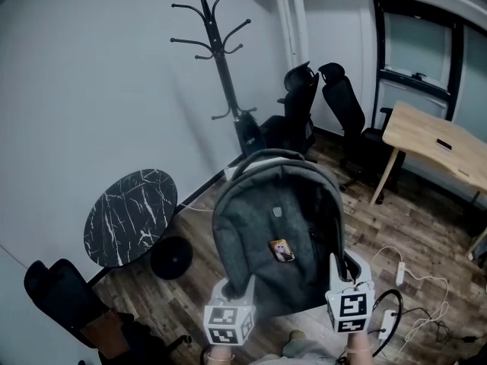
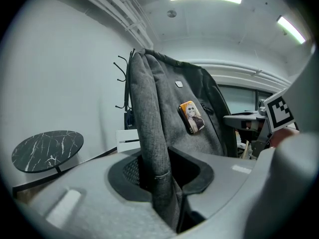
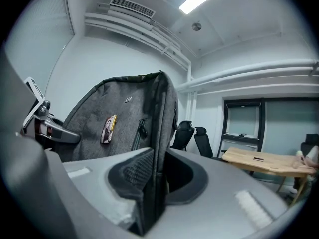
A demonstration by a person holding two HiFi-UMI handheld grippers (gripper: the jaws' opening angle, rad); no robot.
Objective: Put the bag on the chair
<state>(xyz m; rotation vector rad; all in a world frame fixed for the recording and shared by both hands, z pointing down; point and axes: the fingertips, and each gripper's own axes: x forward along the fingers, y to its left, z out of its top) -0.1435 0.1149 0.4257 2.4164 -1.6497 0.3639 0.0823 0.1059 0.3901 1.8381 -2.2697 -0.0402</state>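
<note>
A grey felt backpack point(image 1: 274, 234) with a small picture badge point(image 1: 282, 250) hangs upright in the air in front of me, above the wooden floor. My left gripper point(image 1: 240, 292) is shut on its lower left edge, and my right gripper point(image 1: 347, 274) is shut on its lower right edge. In the left gripper view the bag's side seam point(image 2: 157, 148) runs down between the pads of the left gripper point(image 2: 162, 177). In the right gripper view the bag's edge point(image 3: 157, 133) is pinched in the right gripper point(image 3: 155, 179). Two black office chairs point(image 1: 300, 105) point(image 1: 346, 109) stand at the back wall.
A round black marble table point(image 1: 129, 215) stands at the left, with another black chair point(image 1: 61, 295) in front of it. A coat rack point(image 1: 217, 52) is by the wall. A wooden desk point(image 1: 434, 143) is at the right. Cables and a power strip point(image 1: 399, 276) lie on the floor.
</note>
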